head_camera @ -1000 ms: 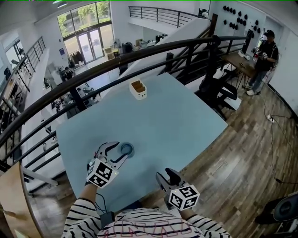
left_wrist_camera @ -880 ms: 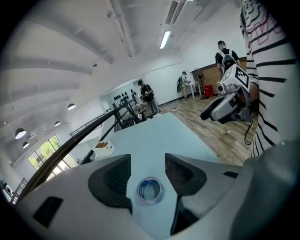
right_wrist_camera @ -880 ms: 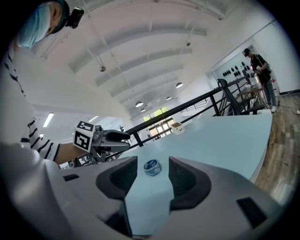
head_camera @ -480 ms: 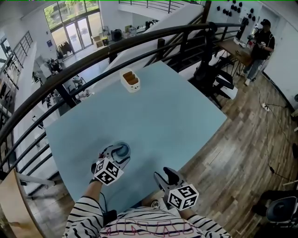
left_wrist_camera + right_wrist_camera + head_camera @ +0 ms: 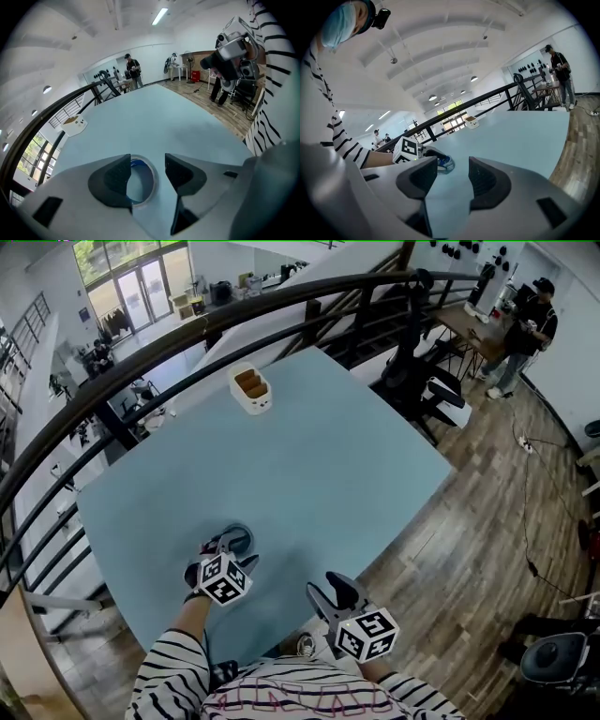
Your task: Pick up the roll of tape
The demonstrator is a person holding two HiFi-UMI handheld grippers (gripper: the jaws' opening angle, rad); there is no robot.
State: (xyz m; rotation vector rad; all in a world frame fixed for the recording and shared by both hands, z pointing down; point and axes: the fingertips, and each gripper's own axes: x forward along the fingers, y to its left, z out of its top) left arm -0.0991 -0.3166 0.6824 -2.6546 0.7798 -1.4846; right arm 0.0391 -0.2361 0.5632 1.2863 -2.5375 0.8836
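Hovering left gripper (image 5: 148, 172): jaws spread, tape (image 5: 153, 180) flat between them, crowding the left jaw. If you close off-centre, that jaw may clip the rim and skid it. Right gripper (image 5: 453, 174): spread, empty.

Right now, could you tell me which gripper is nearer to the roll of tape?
Left. The left gripper is at the roll of tape, jaws open over it; the right gripper hangs open and empty off to its right, near the table edge.

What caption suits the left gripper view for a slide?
Left gripper, jaws apart, poised over the roll of tape lying flat on the blue table.
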